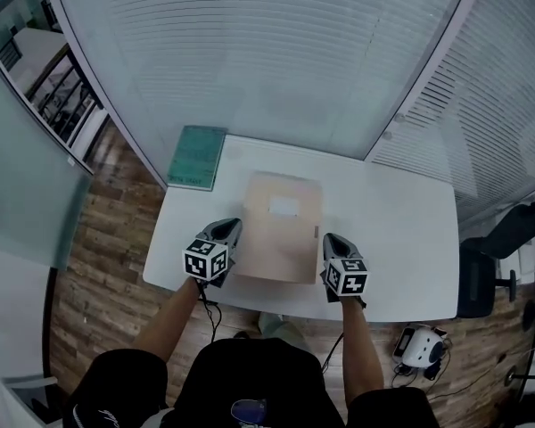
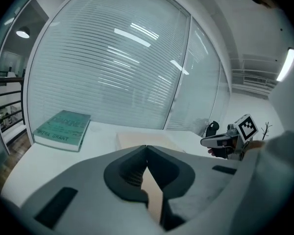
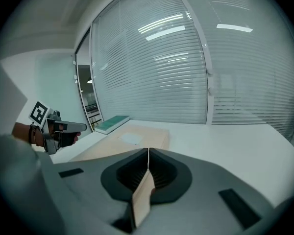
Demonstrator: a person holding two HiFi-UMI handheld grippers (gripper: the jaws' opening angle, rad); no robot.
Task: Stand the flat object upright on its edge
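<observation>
A flat tan cardboard sheet (image 1: 281, 226) with a white label lies lengthwise on the white table (image 1: 401, 239). Each of my grippers holds one of its near corners. My left gripper (image 1: 234, 232) is shut on the left corner, and a strip of tan card (image 2: 154, 197) shows between its closed jaws (image 2: 147, 148). My right gripper (image 1: 328, 242) is shut on the right corner, with the card's edge (image 3: 143, 195) pinched in the right gripper (image 3: 148, 152). The sheet's far part (image 3: 130, 140) stretches away over the tabletop. Each gripper view also shows the other gripper beside the sheet.
A green book (image 1: 196, 156) lies at the table's far left corner, just beyond the sheet. Glass walls with blinds close off the far side. A black office chair (image 1: 508, 239) stands right of the table, and a white device (image 1: 421, 346) sits on the floor.
</observation>
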